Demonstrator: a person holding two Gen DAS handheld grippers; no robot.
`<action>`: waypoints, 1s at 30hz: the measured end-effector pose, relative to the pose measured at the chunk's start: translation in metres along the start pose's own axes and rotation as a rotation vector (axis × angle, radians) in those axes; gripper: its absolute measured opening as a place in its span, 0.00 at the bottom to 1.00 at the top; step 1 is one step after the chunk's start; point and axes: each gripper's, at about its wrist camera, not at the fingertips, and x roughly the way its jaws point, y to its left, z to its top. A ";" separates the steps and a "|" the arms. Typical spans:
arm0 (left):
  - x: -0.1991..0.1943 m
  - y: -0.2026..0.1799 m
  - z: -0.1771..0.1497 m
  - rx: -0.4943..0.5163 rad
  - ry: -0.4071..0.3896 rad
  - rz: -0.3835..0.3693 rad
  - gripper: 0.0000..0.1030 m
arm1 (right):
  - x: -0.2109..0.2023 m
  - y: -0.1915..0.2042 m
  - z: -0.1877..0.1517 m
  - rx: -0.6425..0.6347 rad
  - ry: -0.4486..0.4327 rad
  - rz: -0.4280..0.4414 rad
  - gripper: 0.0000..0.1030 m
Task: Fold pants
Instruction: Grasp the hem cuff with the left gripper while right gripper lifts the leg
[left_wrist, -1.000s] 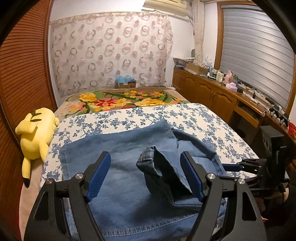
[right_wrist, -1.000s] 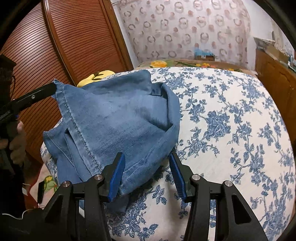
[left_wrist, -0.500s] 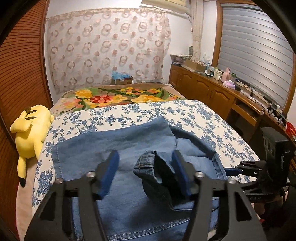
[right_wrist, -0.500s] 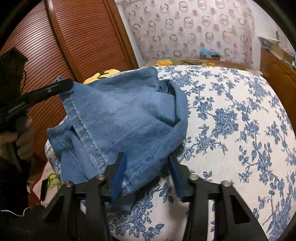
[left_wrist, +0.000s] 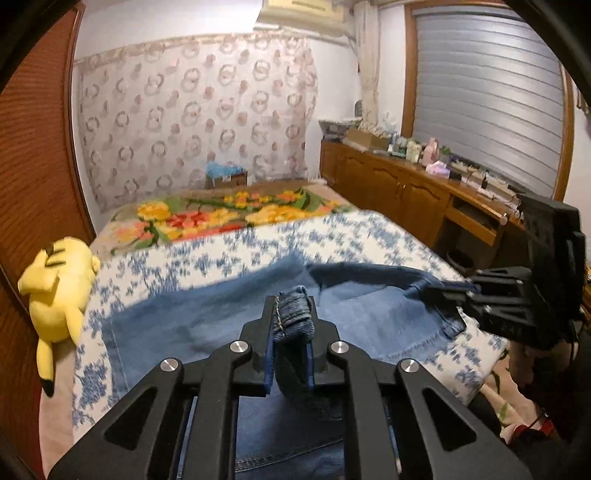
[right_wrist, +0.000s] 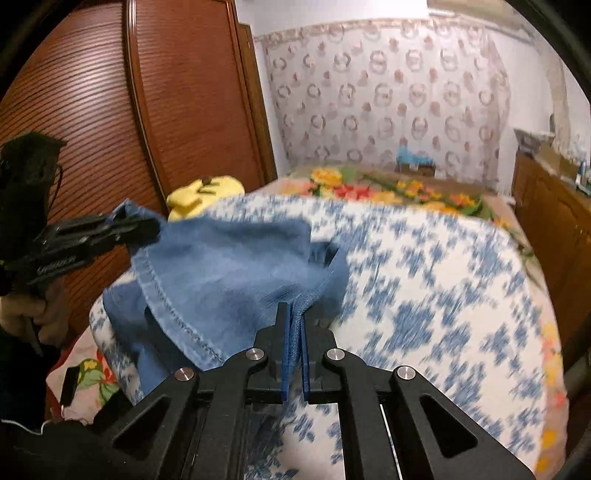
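Observation:
Blue denim pants (left_wrist: 207, 321) lie across the bed's blue-flowered sheet (left_wrist: 369, 240). My left gripper (left_wrist: 291, 310) is closing its jaws, and the pads pinch a bunched fold of denim raised off the bed. In the right wrist view my right gripper (right_wrist: 294, 312) is closing too, with a thin denim edge squeezed between its blue pads. The pants (right_wrist: 229, 266) hang slack between the two grips. The left gripper (right_wrist: 147, 223) shows at the left of that view, clamped on a hemmed corner. The right gripper (left_wrist: 448, 291) shows at the right of the left wrist view.
A yellow plush toy (left_wrist: 55, 284) lies at the bed's left edge by the slatted wooden doors (right_wrist: 110, 129). A flowered blanket (left_wrist: 229, 214) covers the far end. A cluttered wooden cabinet (left_wrist: 406, 192) runs along the right. A person's hand (right_wrist: 33, 314) grips the left handle.
Both grippers went from wide around the denim to clamped on it. Both rose, lifting the pinched folds off the sheet.

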 end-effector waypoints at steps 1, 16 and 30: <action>-0.006 -0.002 0.003 0.003 -0.014 -0.001 0.13 | -0.005 0.000 0.003 -0.005 -0.015 -0.001 0.04; -0.045 -0.002 0.009 0.013 -0.076 0.001 0.12 | -0.008 0.018 0.034 -0.103 -0.102 0.015 0.03; -0.070 0.026 -0.018 -0.081 -0.104 0.013 0.12 | 0.029 0.053 0.087 -0.213 -0.139 0.092 0.03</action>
